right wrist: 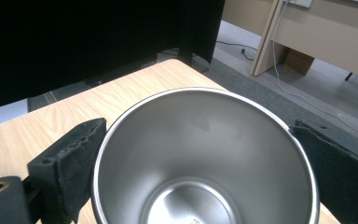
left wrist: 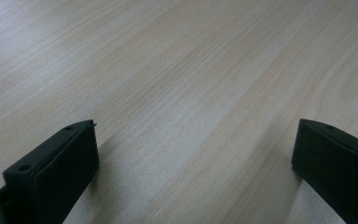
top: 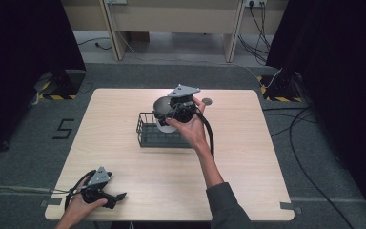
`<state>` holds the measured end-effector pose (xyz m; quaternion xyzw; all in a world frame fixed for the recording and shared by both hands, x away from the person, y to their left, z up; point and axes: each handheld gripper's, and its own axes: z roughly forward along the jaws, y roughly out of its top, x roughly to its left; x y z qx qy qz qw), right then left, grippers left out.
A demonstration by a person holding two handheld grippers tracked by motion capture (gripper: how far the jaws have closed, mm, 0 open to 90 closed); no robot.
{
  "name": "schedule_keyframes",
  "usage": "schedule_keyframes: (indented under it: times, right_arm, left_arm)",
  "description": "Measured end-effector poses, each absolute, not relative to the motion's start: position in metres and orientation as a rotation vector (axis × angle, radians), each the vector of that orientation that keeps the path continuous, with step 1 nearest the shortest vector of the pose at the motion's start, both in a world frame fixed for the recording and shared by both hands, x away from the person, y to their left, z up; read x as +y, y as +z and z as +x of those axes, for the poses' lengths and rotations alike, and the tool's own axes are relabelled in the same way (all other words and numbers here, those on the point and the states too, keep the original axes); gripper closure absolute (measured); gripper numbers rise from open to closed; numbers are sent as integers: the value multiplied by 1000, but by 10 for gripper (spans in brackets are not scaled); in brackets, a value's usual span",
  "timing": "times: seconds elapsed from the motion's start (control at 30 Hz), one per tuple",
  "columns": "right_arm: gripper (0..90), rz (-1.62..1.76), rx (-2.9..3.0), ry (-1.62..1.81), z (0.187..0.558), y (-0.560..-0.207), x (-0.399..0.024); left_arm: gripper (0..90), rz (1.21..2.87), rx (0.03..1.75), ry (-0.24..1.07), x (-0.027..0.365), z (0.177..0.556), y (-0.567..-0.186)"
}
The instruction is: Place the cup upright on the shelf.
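The right gripper is held above the counter, over the far right end of a dark wire basket. Its fingers press on opposite sides of a steel cup, one at each side of the rim, so they are closed on the cup's outer wall. In the right gripper view the cup's open mouth faces the camera and its bare, shiny inside shows down to the round bottom; nothing lies in it. Its long axis runs along the fingers, the bottom nearer their base and the rim out by their tips. From the high view the cup is tilted over the basket, but how it sits relative to the basket wall is hard to tell. What lies in the basket below the fingers cannot be made out. A small dark disc lies on the counter just beyond the right hand.

The left gripper rests low at the near left corner of the counter, held by the left hand. Its fingers stand wide apart, with bare wood grain between them.
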<state>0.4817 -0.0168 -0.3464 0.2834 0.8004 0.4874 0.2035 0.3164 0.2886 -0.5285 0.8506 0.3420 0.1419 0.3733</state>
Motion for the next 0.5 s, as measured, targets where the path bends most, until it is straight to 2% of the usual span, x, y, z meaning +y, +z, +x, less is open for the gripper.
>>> schedule_keyframes:
  times: [0.5]
  right_arm:
    - [63, 849, 2240, 1329, 506, -360, -6]
  left_arm:
    - [0, 2179, 874, 363, 289, 316, -528]
